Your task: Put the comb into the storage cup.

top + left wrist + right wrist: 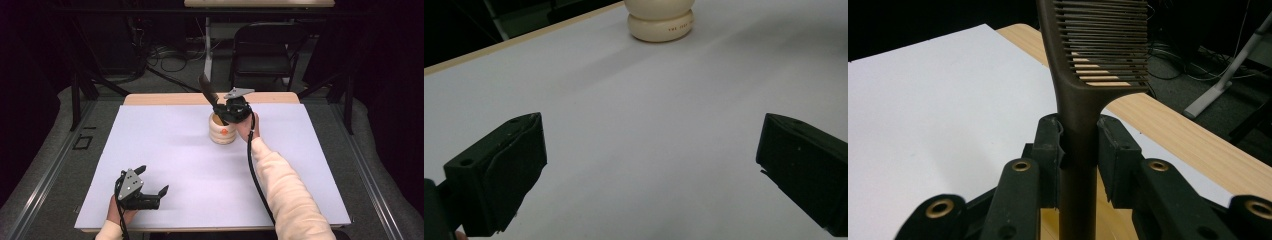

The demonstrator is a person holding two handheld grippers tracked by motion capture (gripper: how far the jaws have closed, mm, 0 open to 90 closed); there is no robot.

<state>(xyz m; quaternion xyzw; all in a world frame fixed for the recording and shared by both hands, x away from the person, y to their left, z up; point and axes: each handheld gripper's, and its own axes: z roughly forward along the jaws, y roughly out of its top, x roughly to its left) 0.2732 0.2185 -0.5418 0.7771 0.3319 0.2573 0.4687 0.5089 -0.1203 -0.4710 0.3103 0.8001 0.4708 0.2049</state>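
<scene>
White table (165, 150) — comb (1083, 75) clamped upright between right gripper (1079, 145) jaws.

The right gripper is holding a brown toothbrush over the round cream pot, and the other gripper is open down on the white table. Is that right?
Not quite. The thing in the right gripper is a brown comb, not a toothbrush: the right gripper view shows its row of teeth. The rest is right: it is held over the cream pot, and the left gripper is open down on the white table.

A lab or recording studio: dark drapes, tangled black floor cables (165, 57) at eleven o'clock, black folding chair (265, 47) at one o'clock behind the white-topped wooden bench (150, 150).
</scene>
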